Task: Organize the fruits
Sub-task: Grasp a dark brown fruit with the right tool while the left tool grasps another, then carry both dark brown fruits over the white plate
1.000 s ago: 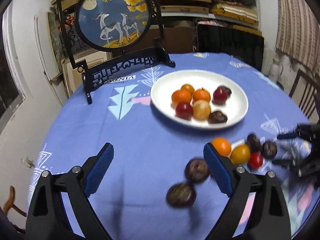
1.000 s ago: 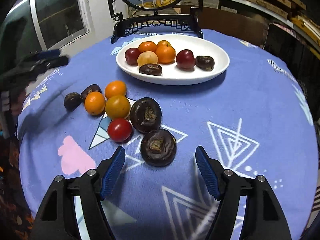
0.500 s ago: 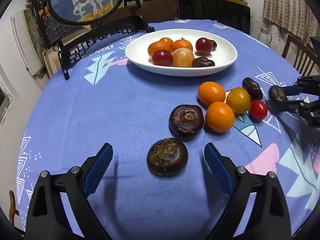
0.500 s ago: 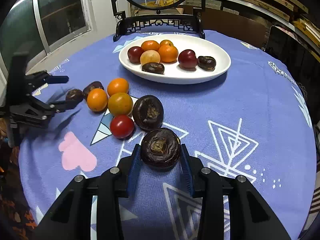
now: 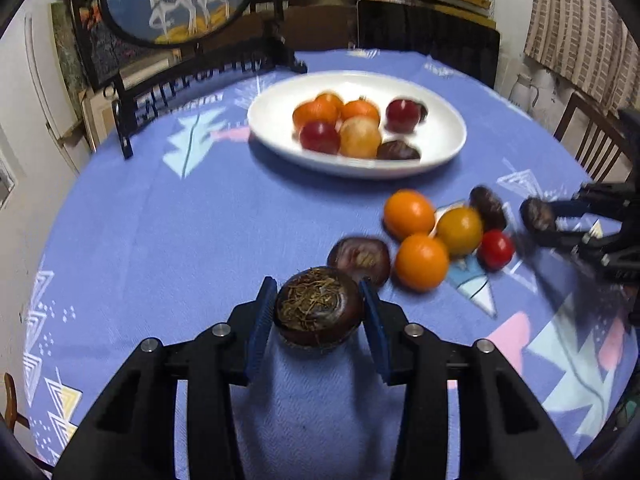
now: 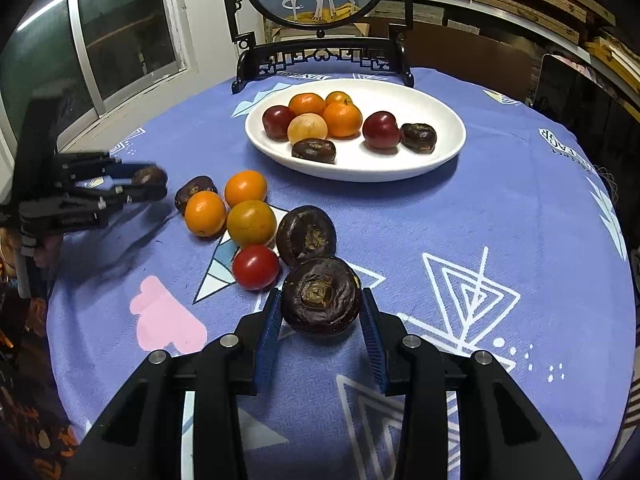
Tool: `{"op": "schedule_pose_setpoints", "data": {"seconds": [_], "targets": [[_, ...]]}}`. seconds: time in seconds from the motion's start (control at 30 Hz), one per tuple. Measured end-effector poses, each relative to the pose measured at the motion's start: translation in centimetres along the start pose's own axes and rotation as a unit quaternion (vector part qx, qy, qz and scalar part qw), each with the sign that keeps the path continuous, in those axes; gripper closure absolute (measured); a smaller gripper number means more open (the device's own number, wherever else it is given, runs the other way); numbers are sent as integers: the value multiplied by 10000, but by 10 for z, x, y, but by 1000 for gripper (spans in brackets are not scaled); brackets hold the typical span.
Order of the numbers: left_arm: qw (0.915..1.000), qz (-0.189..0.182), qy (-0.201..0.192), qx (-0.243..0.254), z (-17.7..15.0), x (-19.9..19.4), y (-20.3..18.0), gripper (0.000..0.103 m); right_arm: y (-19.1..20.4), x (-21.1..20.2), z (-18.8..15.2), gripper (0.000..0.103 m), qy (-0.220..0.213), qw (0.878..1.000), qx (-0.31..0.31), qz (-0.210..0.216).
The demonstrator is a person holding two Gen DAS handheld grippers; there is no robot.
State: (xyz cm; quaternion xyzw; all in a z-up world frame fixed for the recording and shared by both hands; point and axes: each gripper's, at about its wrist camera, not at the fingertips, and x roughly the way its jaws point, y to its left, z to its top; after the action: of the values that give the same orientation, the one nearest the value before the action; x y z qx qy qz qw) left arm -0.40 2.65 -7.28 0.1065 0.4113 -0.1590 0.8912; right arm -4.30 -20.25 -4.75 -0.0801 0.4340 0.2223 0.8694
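ribbed blue gripper and gripper each pinch round, wrinkled dark chestnut, chestnut.

Two low wrist views, facing across the table from opposite sides, sharing white plate

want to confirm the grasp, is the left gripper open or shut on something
Shut on a dark brown fruit: the left gripper has both blue pads pressed against its sides.

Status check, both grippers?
Left gripper shut on hairy chestnut. Right gripper shut on smooth chestnut. Loose fruits lie short of plate.
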Motion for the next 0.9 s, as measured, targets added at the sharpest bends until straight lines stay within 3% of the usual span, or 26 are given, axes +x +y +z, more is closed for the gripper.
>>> {"op": "schedule_pose_setpoints", "data": {"seconds": [0.23,0.53,0.7,0.9], "targets": [[9988,183,-436,140,39,-14,-15,62,-2,-18,14,64,-320,9995,13,-20],[9930,355,-1124,-65,119,-14,-24,62,-11,-46,77,64,-1132,9935,-19,-70],[9908,531,-1232,-191,152,8,-27,62,-24,-41,116,64,-1511,9883,193,-4],[9892,668,-1235,-420,170,34,-19,62,-41,-28,152,64,-1781,9829,457,120]]}}
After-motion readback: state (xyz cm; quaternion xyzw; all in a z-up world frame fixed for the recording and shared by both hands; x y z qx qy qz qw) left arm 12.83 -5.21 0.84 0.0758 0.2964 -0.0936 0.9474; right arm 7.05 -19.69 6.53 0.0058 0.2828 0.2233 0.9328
